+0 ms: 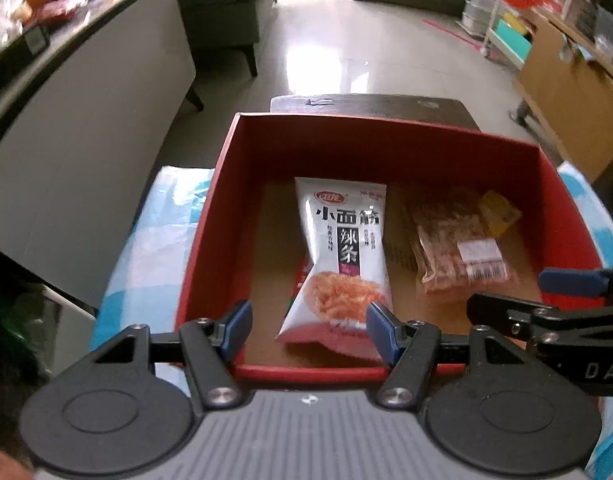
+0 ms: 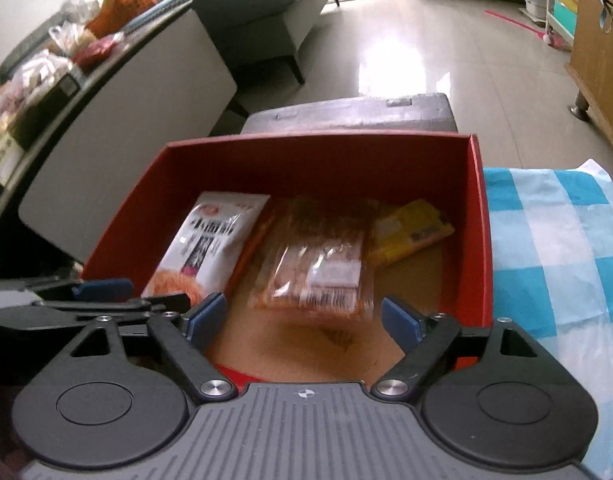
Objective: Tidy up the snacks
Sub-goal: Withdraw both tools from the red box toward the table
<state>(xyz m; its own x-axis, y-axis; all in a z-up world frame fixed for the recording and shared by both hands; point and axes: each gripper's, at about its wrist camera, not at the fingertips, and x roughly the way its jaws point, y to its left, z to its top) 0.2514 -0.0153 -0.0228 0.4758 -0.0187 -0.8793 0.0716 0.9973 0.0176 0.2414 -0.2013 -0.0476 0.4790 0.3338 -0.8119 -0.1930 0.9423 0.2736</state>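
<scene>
A red box (image 1: 210, 216) stands on a blue-and-white checked cloth (image 2: 546, 248). Inside it lie a white spicy-strip packet (image 1: 342, 256), a clear packet of orange-brown snacks (image 1: 458, 256) and a yellow packet (image 2: 410, 232) at the far right. My left gripper (image 1: 308, 328) hangs open over the box's near edge. The lower end of the white packet lies between its blue pads (image 1: 238, 328), and a gap shows on the left side. My right gripper (image 2: 304, 320) is open above the clear packet (image 2: 318, 264), with nothing between its fingers.
A dark stool top (image 1: 370, 106) sits just behind the box. A white counter (image 2: 118, 128) piled with more snack bags (image 2: 118, 8) runs along the left. A grey sofa (image 2: 262, 12) stands beyond it, and a wooden cabinet (image 1: 566, 92) stands at the right on tiled floor.
</scene>
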